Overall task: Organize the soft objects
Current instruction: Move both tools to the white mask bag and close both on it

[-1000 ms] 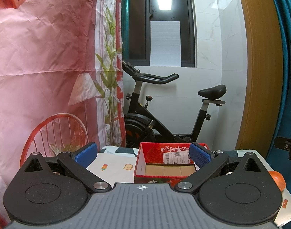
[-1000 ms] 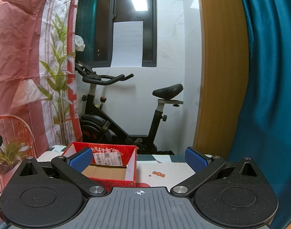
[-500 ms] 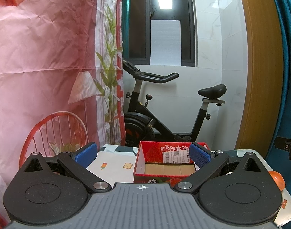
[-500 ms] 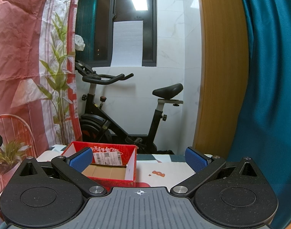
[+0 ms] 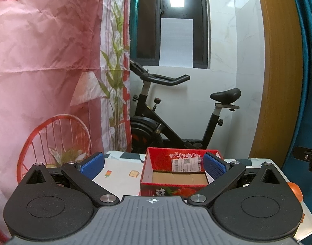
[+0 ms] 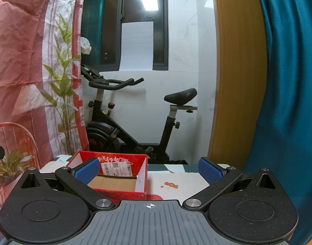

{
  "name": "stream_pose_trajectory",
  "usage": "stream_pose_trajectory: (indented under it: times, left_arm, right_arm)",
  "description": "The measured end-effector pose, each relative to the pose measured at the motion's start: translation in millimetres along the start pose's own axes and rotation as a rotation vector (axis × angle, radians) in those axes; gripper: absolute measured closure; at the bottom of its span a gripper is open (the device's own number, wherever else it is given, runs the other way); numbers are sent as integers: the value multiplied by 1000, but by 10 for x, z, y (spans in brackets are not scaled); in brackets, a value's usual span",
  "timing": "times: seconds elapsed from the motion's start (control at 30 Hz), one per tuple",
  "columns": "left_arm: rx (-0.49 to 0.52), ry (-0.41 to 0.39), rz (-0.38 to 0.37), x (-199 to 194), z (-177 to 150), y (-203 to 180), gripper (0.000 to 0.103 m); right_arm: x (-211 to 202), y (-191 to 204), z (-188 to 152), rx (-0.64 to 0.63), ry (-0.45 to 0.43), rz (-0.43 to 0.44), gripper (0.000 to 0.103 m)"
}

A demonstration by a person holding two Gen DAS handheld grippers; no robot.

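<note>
A red cardboard box [image 5: 176,175] with a bare brown floor and a white shipping label stands on a white printed tablecloth [image 5: 119,173]. My left gripper [image 5: 154,166] is open above the table, the box just ahead between its blue pads. An orange soft object [image 5: 296,189] peeks out at the right edge behind the gripper body. In the right wrist view the same box [image 6: 119,175] lies ahead to the left, and my right gripper [image 6: 148,170] is open with nothing between its fingers.
A black exercise bike [image 5: 176,122] stands behind the table against a white wall. A pink and plant-printed cloth [image 5: 43,71] hangs on the left. A wooden door frame [image 6: 235,81] and a teal curtain [image 6: 288,102] close the right side.
</note>
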State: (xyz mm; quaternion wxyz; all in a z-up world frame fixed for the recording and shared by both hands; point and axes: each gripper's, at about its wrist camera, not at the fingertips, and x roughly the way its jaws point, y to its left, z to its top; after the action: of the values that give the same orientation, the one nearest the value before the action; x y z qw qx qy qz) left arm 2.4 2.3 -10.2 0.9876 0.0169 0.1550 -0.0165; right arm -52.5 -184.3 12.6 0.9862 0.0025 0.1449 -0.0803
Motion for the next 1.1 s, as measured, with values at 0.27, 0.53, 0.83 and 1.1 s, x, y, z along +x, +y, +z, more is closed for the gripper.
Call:
stream_pose_trajectory:
  times: [0.27, 0.53, 0.83, 1.1]
  left_arm:
    - [-5, 47, 36, 234, -140, 47, 0]
    - [14, 152, 70, 755, -497, 114, 0]
    - [1, 251, -8, 1228, -993, 223, 1]
    - [-126, 277, -105, 1556, -1322, 359, 5]
  right_arm:
    - [98, -86, -245, 46, -10, 115, 0]
    - [672, -115, -783, 68, 80, 154, 0]
    - [1274, -17, -1412, 47, 243, 155, 0]
    - [1560, -68, -1794, 61, 307, 176, 20]
